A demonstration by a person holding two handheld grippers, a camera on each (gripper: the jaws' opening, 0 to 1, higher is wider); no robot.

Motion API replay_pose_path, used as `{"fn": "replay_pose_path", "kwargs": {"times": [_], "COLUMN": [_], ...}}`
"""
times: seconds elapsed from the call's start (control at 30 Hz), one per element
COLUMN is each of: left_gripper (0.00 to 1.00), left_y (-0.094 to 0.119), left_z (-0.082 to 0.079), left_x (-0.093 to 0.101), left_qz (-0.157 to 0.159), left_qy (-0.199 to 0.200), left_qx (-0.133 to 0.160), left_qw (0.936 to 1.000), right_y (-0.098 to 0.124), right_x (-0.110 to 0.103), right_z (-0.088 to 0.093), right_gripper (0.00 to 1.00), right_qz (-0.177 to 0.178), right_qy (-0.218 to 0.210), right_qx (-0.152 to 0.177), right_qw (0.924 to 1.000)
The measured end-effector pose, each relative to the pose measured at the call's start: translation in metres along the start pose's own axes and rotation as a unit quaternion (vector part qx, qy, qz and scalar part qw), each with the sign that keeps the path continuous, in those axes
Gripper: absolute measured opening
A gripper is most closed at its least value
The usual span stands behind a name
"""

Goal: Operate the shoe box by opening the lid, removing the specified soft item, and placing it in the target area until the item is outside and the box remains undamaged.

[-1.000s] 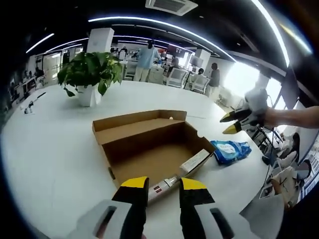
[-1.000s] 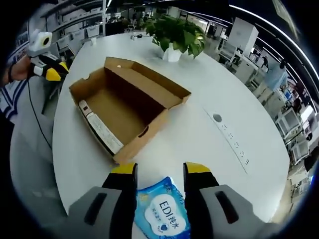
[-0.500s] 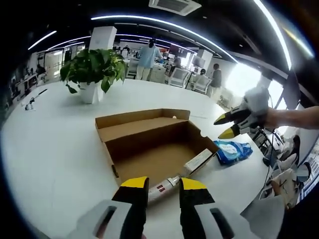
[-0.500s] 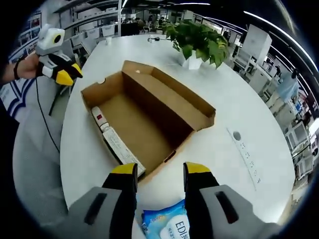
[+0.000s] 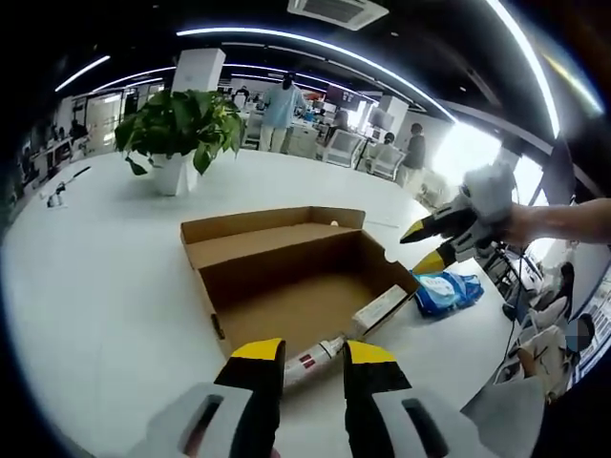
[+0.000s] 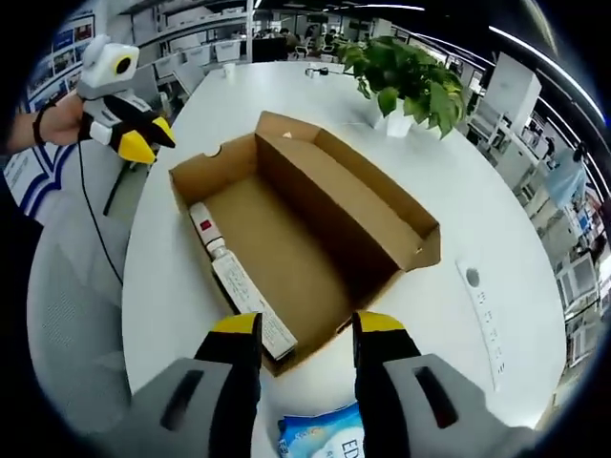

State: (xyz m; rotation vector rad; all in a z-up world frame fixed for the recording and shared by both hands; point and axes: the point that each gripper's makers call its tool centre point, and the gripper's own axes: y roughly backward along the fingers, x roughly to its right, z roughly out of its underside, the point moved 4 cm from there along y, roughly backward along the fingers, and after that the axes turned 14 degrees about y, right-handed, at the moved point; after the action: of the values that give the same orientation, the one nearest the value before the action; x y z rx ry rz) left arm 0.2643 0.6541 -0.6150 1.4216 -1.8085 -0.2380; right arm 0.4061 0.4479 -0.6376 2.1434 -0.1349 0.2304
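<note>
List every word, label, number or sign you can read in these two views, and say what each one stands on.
"ED": start of a cut-off word on the blue wipes pack, at the bottom of the right gripper view.
Long white box inside the cardboard shoe box: print on it too small to read.
White tube beside it: a red mark, unreadable.
Blue wipes pack in the left gripper view: label blurred, unreadable.
</note>
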Motion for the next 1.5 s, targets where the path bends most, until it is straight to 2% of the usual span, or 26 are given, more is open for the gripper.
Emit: {"fn": "replay_pose_path", "kwargs": {"times": [0.1,0.27,0.77,0.87,1.17,1.4,1.5], "left_gripper": [0.24,0.24,0.24,0.24,0.24,0.24,0.24], "left_y": [0.000,0.001,0.006,0.006,0.004,0.003,0.003], "left_z": [0.001,0.008,0.020,0.020,0.022,0.019,0.018], "left_x": [-0.001,-0.003,-0.013,-0.015,-0.020,-0.022,-0.022], "left_qz": [0.000,0.000,-0.005,-0.006,-0.007,-0.008,-0.008], "left_qy": [0.004,0.005,0.023,0.025,0.029,0.033,0.034], "left_qx": [0.000,-0.004,-0.005,-0.006,-0.008,-0.006,-0.005], "left_qw": [1.0000,1.0000,0.9997,0.9997,0.9995,0.9994,0.9994], "right_y": [-0.005,-0.022,-0.042,-0.048,-0.065,-0.070,-0.070], "right_x": [-0.005,-0.015,-0.019,-0.021,-0.014,-0.009,-0.006], "right_z": [-0.004,0.001,-0.009,-0.008,-0.006,-0.009,-0.007], "right_gripper": [0.35,0.38,0.43,0.45,0.52,0.61,0.64], "right_qz": [-0.017,-0.057,-0.095,-0.108,-0.146,-0.145,-0.138], "right_qy": [0.006,0.057,0.075,0.092,0.107,0.141,0.134], "right_qx": [0.000,-0.030,-0.049,-0.061,-0.089,-0.096,-0.098], "right_qw": [0.9998,0.9963,0.9915,0.9880,0.9795,0.9745,0.9765]}}
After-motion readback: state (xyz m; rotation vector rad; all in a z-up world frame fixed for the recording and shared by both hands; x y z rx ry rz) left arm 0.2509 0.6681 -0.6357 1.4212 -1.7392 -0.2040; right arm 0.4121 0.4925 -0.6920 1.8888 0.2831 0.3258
